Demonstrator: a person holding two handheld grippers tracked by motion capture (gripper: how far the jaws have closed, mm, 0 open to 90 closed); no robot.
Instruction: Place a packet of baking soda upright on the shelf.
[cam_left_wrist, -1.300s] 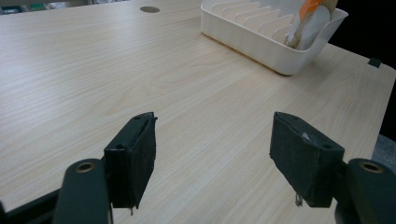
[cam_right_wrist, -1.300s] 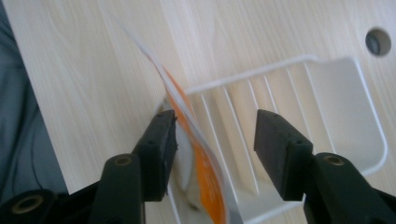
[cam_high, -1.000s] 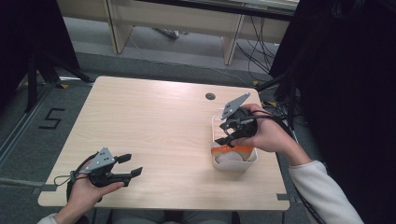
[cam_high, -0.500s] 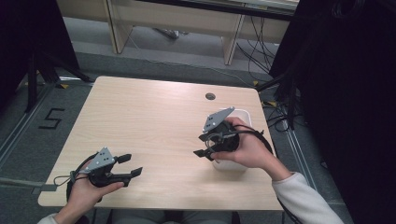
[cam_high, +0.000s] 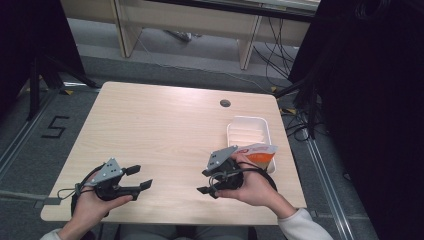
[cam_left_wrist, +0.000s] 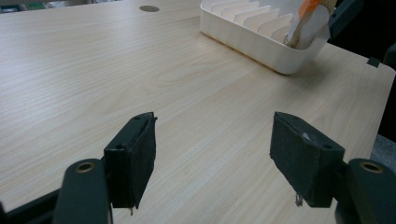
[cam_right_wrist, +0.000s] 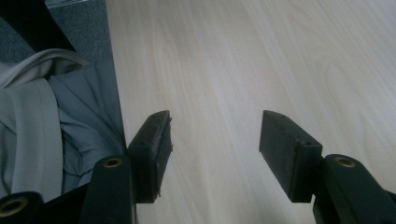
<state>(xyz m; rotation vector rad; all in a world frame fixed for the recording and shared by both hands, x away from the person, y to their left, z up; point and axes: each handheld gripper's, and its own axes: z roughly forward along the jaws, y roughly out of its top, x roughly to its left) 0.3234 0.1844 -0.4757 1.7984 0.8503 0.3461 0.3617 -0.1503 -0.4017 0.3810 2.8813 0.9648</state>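
A: The right hand-held gripper (cam_high: 206, 182) sits low in the frame, right of centre, with its jaws apart and nothing between them; its own view looks along bare wood toward the table's near edge and a grey sleeve. Where does the packet lie from it?

B: The orange-and-white packet (cam_high: 260, 152) stands in the near end of the white tray (cam_high: 248, 131), just up and to the right of that hand. The hand-held gripper's jaws point toward the lower left of the frame, away from the packet, so the packet sits behind the knuckles, not ahead of the jaws.

A: And the left hand-held gripper (cam_high: 138, 177)?

B: At the lower left of the frame, also spread wide and empty, resting near the front edge of the table (cam_high: 160, 125). In its view the tray shows at the upper right with the packet leaning on the tray's end wall, well apart across open wood.

A: So which one is nearer?

B: The right, clearly. The tray's long axis runs from the frame's lower edge toward its top, and the packet stands tilted at the nearer end. Any next reach for it would seemingly call for the right hand to swing its jaws round to the upper right first.
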